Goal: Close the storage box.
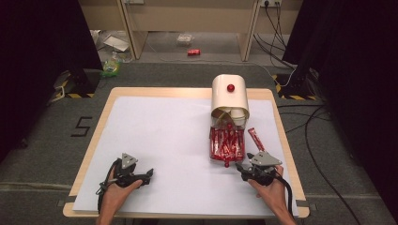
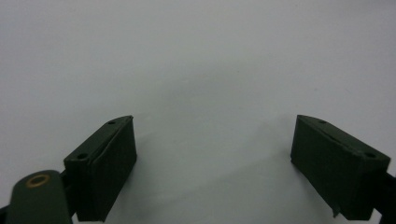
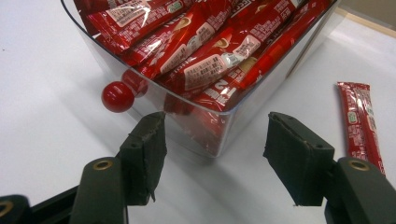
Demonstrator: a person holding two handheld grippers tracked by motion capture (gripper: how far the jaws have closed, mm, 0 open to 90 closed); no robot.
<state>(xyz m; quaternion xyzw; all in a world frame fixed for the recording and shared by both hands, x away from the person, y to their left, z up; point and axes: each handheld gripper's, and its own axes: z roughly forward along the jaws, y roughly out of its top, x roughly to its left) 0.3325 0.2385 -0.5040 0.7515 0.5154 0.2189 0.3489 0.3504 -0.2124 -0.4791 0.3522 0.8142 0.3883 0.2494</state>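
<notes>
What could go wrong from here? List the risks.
1. The right gripper has open jaws at the clear drawer's corner, beside its red knob; closing there may miss the knob.
2. The drawer is heaped with sachets; a jolt could spill some.
3. A loose sachet lies close by and could be knocked.

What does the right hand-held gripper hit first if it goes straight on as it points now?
Most likely the clear drawer full of red sachets: its near corner sits between the open jaws of the right hand-held gripper. The exact gap is unclear.
</notes>
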